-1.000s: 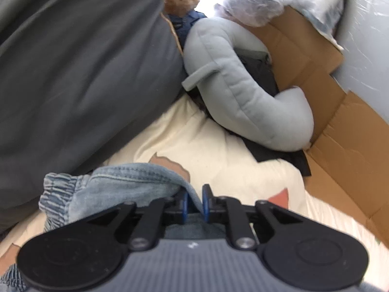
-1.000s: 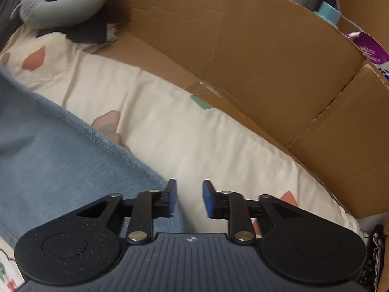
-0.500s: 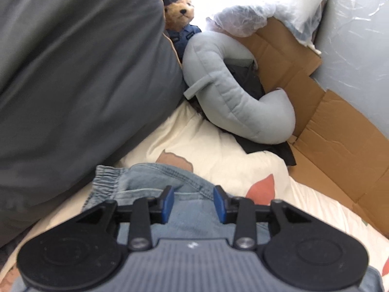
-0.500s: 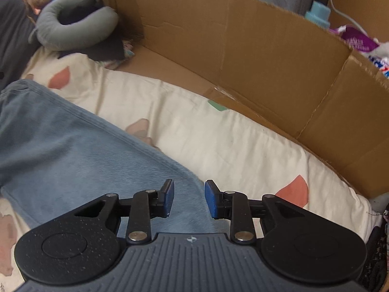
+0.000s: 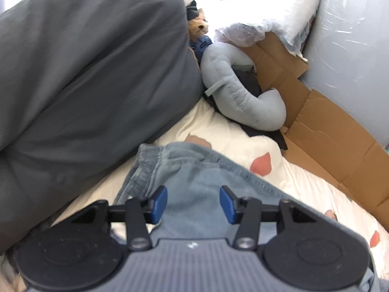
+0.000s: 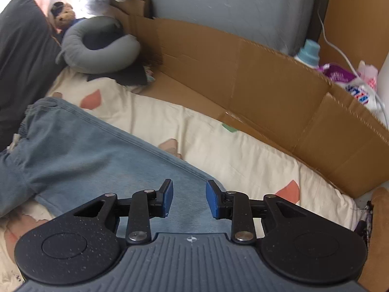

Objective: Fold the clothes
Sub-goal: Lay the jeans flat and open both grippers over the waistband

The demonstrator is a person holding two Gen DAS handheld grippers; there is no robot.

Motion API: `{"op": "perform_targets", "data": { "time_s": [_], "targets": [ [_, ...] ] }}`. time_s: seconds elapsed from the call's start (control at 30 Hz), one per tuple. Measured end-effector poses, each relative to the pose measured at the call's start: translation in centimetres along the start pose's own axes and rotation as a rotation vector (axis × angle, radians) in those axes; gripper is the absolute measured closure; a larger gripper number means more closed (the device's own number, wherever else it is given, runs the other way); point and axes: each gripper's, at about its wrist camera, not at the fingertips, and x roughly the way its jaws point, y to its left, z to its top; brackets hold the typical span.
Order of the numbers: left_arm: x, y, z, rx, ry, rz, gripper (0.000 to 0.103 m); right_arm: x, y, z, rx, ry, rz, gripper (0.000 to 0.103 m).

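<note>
Light blue jeans (image 5: 194,165) lie spread on the cream patterned bedsheet (image 5: 231,141), with the elastic waistband (image 5: 148,160) toward the dark bedding. My left gripper (image 5: 193,192) hovers above the waist area, its jaws opening, and nothing is between the blue pads. In the right wrist view the jeans (image 6: 85,155) stretch from the upper left down under my right gripper (image 6: 189,187). That gripper hangs over the lower end of the denim with its jaws opening slightly and holds nothing.
A big dark grey duvet (image 5: 85,85) bulks on the left. A grey neck pillow (image 5: 233,92) and a teddy bear (image 5: 198,28) sit at the head end. Cardboard sheets (image 6: 267,73) wall the far side of the bed, with a bottle (image 6: 307,52) and packets (image 6: 352,85) behind.
My left gripper let go of the jeans' waistband, opened and rose back from it. My right gripper also lifted away, so more of the jeans and bed shows.
</note>
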Motion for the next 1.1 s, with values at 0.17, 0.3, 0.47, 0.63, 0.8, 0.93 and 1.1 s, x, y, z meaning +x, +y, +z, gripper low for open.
{"op": "perform_targets", "data": {
  "time_s": [0.17,0.3,0.47,0.63,0.8,0.93,1.1],
  "targets": [
    [-3.0,1.9,-1.8,0.01,0.026,-0.001,0.052,-3.0,2.8,0.8,-0.021,-0.027,0.025,0.061],
    [-6.4,2.6,-3.1,0.026,0.002,-0.04,0.047,-5.1,5.1,1.2,-0.075,-0.035,0.049,0.061],
    [-10.5,3.0,-4.1,0.026,0.015,-0.062,0.046,-7.7,7.1,1.3,-0.071,-0.037,0.058,0.06],
    [-13.6,3.7,-4.9,-0.03,0.087,-0.075,0.036,-10.4,8.4,1.6,-0.073,-0.023,0.038,0.049],
    [-16.6,4.6,-5.4,-0.045,0.106,-0.082,0.035,-13.8,9.0,2.8,-0.004,-0.019,0.004,0.042],
    [-18.9,6.0,-5.9,-0.084,0.119,-0.101,0.035,-17.0,9.5,3.3,0.058,-0.036,-0.006,0.036],
    [-21.5,7.6,-6.2,-0.068,0.133,-0.113,0.036,-21.0,11.4,3.3,0.064,-0.061,-0.019,0.032]
  ]
}}
